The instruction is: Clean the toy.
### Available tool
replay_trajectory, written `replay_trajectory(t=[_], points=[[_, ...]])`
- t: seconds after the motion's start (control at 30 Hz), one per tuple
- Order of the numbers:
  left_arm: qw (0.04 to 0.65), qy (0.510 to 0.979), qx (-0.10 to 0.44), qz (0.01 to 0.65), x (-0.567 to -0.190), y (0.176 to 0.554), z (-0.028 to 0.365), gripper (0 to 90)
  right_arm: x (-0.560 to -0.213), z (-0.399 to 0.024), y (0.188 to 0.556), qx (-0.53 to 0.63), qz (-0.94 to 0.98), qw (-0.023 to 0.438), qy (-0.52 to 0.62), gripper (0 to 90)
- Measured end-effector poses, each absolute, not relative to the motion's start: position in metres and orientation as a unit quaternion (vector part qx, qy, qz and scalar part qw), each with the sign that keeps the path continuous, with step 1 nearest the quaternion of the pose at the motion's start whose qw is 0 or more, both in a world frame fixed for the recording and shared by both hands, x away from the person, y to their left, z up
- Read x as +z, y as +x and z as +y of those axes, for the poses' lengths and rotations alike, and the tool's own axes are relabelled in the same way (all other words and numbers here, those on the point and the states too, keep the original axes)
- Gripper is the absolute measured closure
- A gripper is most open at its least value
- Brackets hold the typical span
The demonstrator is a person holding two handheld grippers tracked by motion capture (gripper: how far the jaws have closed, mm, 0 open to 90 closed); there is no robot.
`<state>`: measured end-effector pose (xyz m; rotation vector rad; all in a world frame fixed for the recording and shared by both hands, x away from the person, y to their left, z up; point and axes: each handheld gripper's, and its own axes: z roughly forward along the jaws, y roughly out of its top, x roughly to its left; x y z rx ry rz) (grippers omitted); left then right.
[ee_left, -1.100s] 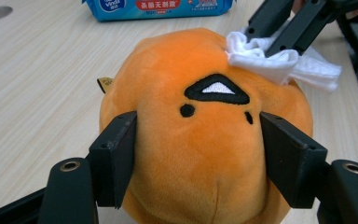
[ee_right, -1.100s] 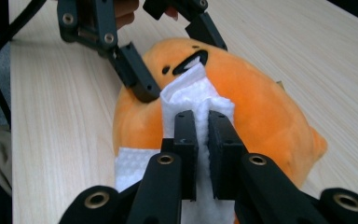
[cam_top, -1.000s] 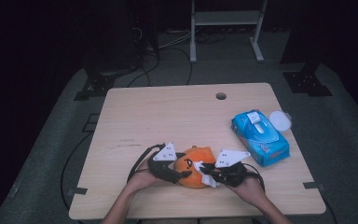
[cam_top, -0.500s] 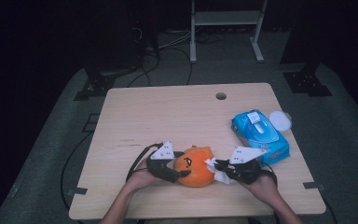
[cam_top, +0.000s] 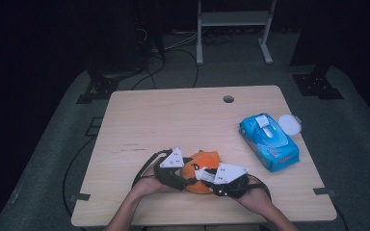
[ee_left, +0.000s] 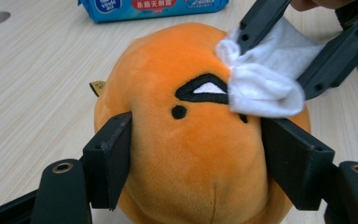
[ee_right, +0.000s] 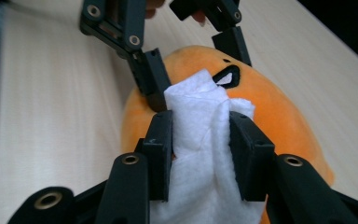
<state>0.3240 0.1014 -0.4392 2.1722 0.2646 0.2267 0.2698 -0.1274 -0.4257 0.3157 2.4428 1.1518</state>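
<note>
An orange plush toy (cam_top: pixel 206 165) with a stitched face lies near the table's front edge. My left gripper (ee_left: pixel 196 158) is shut on it, its pads (ee_left: pixel 114 154) pressing into both sides of the plush (ee_left: pixel 186 140) after easing slightly wider. My right gripper (ee_right: pixel 200 140) comes from the right with a bunched white wipe (ee_right: pixel 198 116) between its jaws. These jaws have just been opening and stand apart, the wipe loose between them. The wipe (ee_left: pixel 261 84) rests against the plush's face beside the mouth. In the high view both grippers, left (cam_top: pixel 185 180) and right (cam_top: pixel 204 177), meet at the toy.
A blue pack of wet wipes (cam_top: pixel 269 142) lies at the table's right, with a round white lid (cam_top: pixel 289 124) beside it. The wooden table (cam_top: pixel 173 120) has a cable hole (cam_top: pixel 228 99) near its far edge. A metal stand and cables sit on the floor beyond.
My right gripper drew away to the right, then came back left onto the plush's face with the wipe. Its jaws now stand wider. The left hand and the plush stayed in place.
</note>
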Motion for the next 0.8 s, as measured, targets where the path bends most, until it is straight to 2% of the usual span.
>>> replay_trajectory(t=[0.1,0.17,0.23,0.27,0.37,0.5,0.57,0.8], points=[[0.451,0.881,0.084,0.115,-0.438,0.326,0.104,27.8,-0.428,-0.124,0.269,0.411,0.874,0.233,0.116,67.8],[0.452,0.879,0.079,0.131,-0.432,0.328,0.107,21.3,-0.428,-0.124,0.27,0.405,0.875,0.239,0.116,73.4],[0.455,0.876,0.079,0.139,-0.424,0.328,0.11,17.8,-0.425,-0.127,0.271,0.408,0.874,0.233,0.127,75.2],[0.457,0.875,0.081,0.138,-0.422,0.327,0.111,18.7,-0.424,-0.13,0.271,0.41,0.872,0.232,0.131,75.8],[0.448,0.88,0.093,0.124,-0.425,0.324,0.109,29.6,-0.42,-0.142,0.272,0.41,0.874,0.222,0.136,77.2],[0.46,0.873,0.081,0.137,-0.429,0.329,0.113,34.5,-0.419,-0.162,0.271,0.403,0.875,0.217,0.157,77.7],[0.464,0.871,0.083,0.14,-0.432,0.33,0.111,35.3,-0.419,-0.163,0.27,0.403,0.873,0.222,0.162,77.9],[0.467,0.868,0.08,0.146,-0.439,0.333,0.116,33.9,-0.419,-0.127,0.259,0.406,0.881,0.22,0.105,77.9]])
